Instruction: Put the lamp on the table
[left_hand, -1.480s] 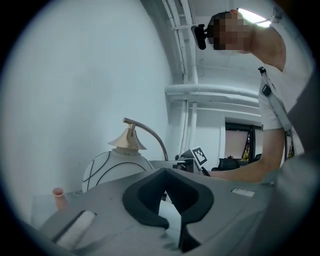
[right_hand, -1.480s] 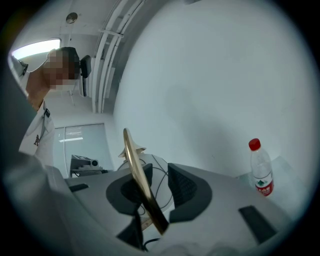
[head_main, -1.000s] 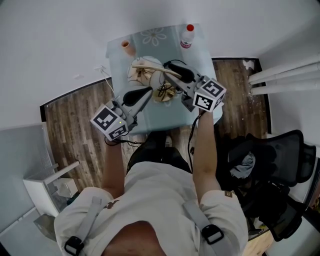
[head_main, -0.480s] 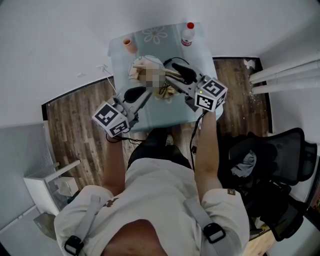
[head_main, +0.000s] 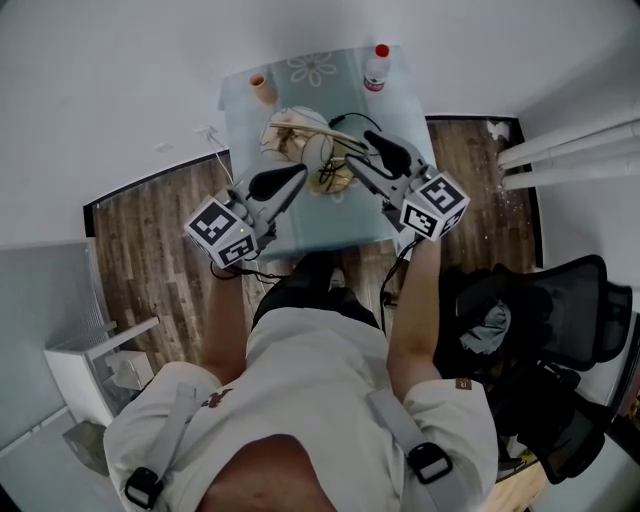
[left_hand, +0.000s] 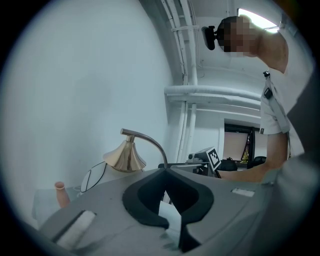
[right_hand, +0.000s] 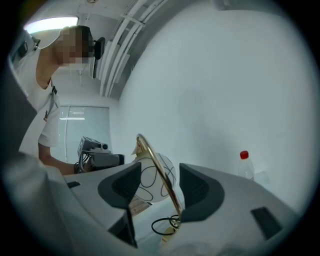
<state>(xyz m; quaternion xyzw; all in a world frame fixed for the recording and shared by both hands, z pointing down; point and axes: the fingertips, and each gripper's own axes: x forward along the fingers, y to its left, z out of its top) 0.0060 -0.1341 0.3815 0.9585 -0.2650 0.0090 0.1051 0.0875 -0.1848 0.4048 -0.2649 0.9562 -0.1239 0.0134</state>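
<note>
Pale blue table (head_main: 322, 222) with brass lamp (head_main: 324, 181), small vase (head_main: 259, 91), red-capped bottle (head_main: 377, 71) on top

lamp (head_main: 325, 150) is a brass one, thin curved neck with a cone shade hanging off the end; it's standing upright around the middle of the table (head_main: 318, 228), black cord looped by its base; table's a small pale glass top, flower print near the far edge

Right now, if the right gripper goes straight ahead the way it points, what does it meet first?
Most likely the lamp's brass arm. It stands between the jaws of the right gripper, which have just been opening, and sits near one pad. The white globe is behind it, though depth is unclear.
</note>
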